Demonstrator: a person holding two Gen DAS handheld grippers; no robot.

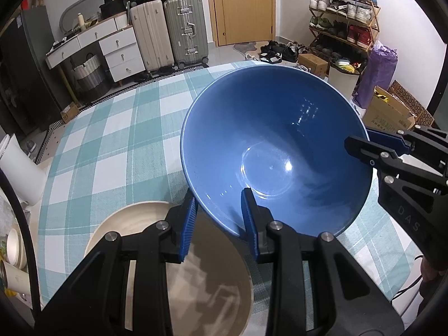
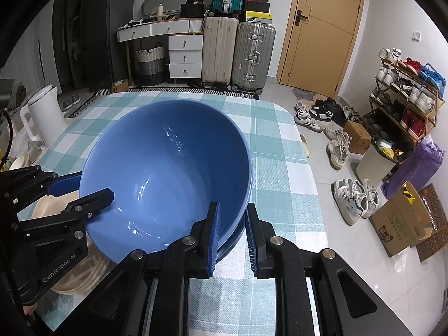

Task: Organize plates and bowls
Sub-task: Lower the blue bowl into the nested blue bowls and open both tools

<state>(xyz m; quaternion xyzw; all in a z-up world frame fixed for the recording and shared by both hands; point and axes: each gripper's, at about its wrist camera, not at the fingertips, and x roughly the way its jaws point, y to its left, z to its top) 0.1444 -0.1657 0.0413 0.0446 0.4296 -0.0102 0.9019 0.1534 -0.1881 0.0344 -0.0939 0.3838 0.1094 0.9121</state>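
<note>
A large blue bowl is held tilted above the checked table, also in the right wrist view. My left gripper is shut on its near rim, one finger inside and one outside. My right gripper is shut on the opposite rim, and it shows in the left wrist view. My left gripper also shows in the right wrist view. A beige plate lies on the table under the left gripper, partly hidden; it also shows in the right wrist view.
The table has a teal and white checked cloth. A white kettle and paper cups stand at its left edge. Suitcases, drawers, a door, a shoe rack and boxes stand on the floor beyond.
</note>
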